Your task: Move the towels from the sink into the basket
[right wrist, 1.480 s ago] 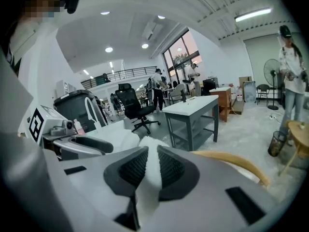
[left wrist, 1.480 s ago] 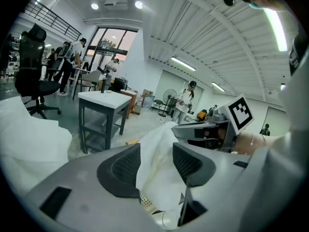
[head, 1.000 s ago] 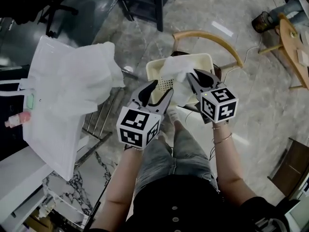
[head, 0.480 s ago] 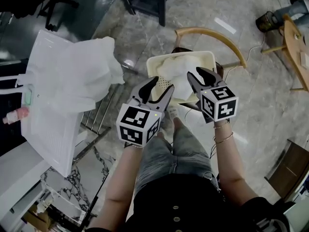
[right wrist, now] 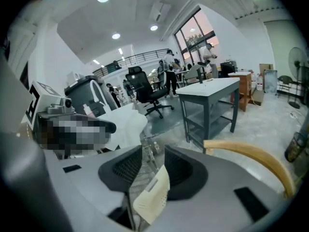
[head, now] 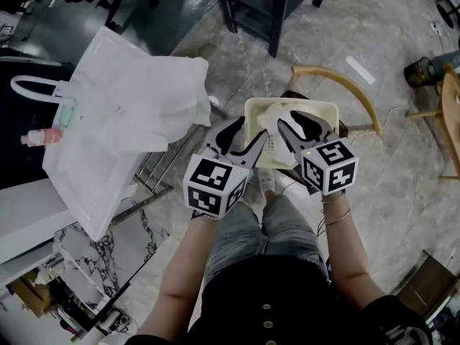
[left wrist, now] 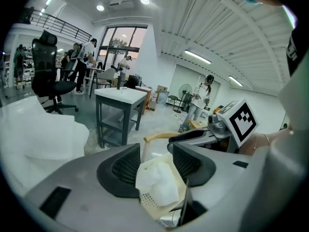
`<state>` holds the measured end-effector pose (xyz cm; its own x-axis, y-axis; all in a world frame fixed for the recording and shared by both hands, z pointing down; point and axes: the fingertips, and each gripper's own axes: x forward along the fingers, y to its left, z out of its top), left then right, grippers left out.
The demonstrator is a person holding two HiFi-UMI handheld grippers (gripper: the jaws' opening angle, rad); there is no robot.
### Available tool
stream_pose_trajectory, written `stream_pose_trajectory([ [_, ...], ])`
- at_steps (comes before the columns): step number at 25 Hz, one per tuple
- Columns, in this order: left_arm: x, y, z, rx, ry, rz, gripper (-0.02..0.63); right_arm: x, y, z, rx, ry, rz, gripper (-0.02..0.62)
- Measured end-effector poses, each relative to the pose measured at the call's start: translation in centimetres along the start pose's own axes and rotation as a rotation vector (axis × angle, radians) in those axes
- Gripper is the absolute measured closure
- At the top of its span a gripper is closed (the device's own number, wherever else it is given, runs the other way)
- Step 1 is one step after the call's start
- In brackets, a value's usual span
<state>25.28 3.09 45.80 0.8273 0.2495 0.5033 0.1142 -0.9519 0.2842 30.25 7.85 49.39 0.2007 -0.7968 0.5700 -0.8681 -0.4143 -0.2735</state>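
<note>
Head view: left hand-held gripper (head: 255, 128) and right hand-held gripper (head: 286, 118) hang just above the basket (head: 291, 102), jaws apart on both, holding nothing. Careful: a low swing could clip the basket's rim and tip it off its chair (head: 338, 74). One white towel (left wrist: 157, 180) lies crumpled and soft inside the basket.

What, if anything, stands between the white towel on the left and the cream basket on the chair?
Nothing visible blocks the way. The white towel lies left of the basket, with open space between them. Only the left gripper and right gripper, both open and empty, hang over the basket's near side.
</note>
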Motion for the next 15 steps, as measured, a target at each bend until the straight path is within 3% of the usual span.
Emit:
stream_pose_trajectory([
  [6, -2.9, 3.0, 2.7, -0.018, -0.102, 0.137, 0.403, 2.3, 4.4, 4.7, -0.098, -0.050, 0.156, 0.449],
  [15, -12.5, 11.2, 2.9, -0.017, -0.161, 0.361, 0.402, 4.5, 12.8, 8.5, -0.208, -0.064, 0.292, 0.451],
])
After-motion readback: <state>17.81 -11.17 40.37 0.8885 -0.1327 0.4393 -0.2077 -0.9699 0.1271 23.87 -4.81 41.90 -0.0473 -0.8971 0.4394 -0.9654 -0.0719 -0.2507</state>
